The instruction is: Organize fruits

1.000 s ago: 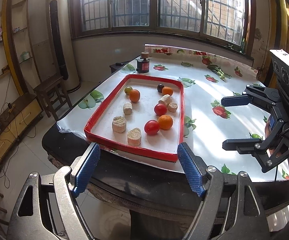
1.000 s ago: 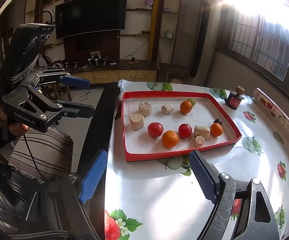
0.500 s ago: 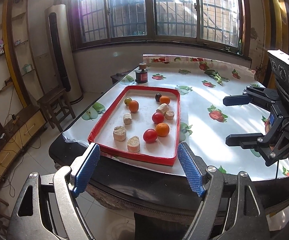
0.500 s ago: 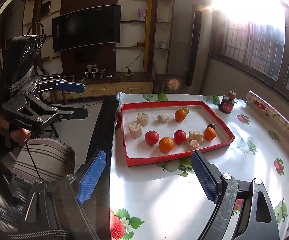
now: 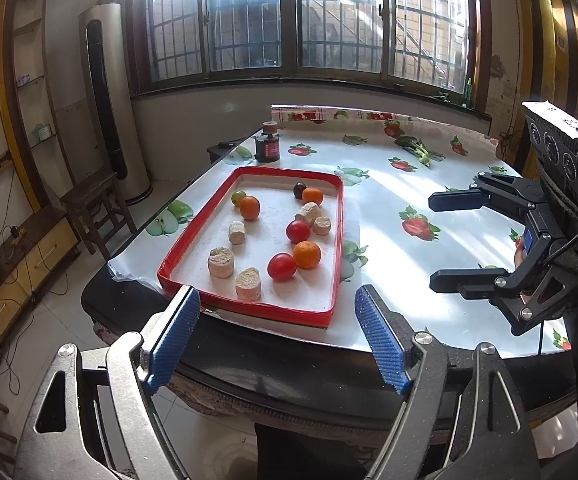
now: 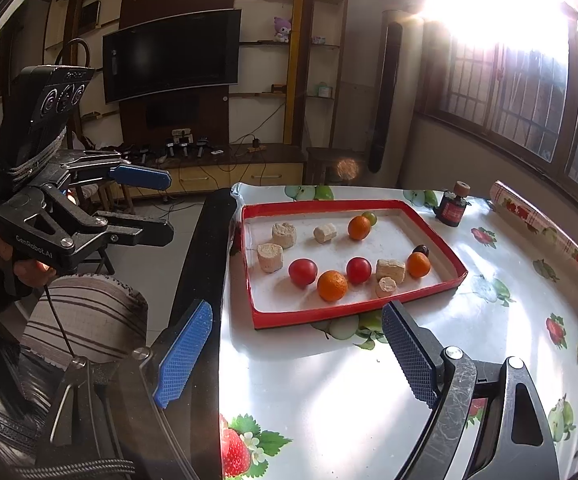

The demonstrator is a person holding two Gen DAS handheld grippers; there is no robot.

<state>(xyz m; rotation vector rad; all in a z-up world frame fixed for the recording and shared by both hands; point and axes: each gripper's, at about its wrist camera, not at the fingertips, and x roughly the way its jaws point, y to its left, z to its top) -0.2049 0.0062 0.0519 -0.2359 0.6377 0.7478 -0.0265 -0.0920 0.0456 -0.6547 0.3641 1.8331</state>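
Fruit-print table bears red tray (fruits inside).

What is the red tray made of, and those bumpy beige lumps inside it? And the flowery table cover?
The red tray looks like thin cardboard or foam wrapped in glossy red tape, going by its slightly uneven rim. The beige lumps look crumbly and matte, maybe pressed grain or corn cob; I can't be sure. The table cover looks like shiny plastic sheet: sunlight glares off it.
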